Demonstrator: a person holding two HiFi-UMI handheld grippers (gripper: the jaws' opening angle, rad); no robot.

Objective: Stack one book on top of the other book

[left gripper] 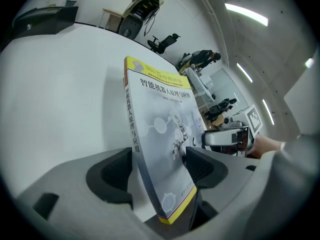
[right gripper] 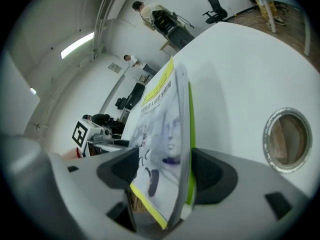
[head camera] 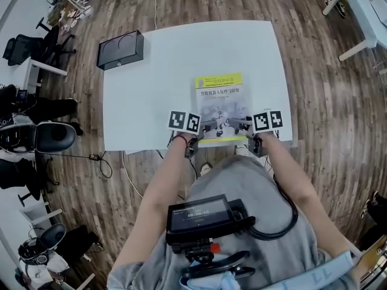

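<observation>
Glossy grey-blue paperback book with a yellow band (head camera: 222, 104) (left gripper: 160, 114) (right gripper: 162, 114) lies at the front edge of the white round-cornered table (head camera: 157, 89). Only the head view shows the shut black rectangular box (head camera: 121, 49) far left. My left gripper (head camera: 205, 127) (left gripper: 160, 166) clamps the book's near-left corner, and my right gripper (head camera: 240, 125) (right gripper: 165, 166) clamps its near-right. Only the right gripper view shows a round metal-rimmed hole (right gripper: 287, 139) in the tabletop.

Cover title: grey-and-yellow paperback book (left gripper: 162, 129) reads "智能机器人原理与应用" in dark characters
Spine: same title runs downward, its end unclear
Chest screen: black boxy device (head camera: 202, 213), pale digits too small to read
</observation>
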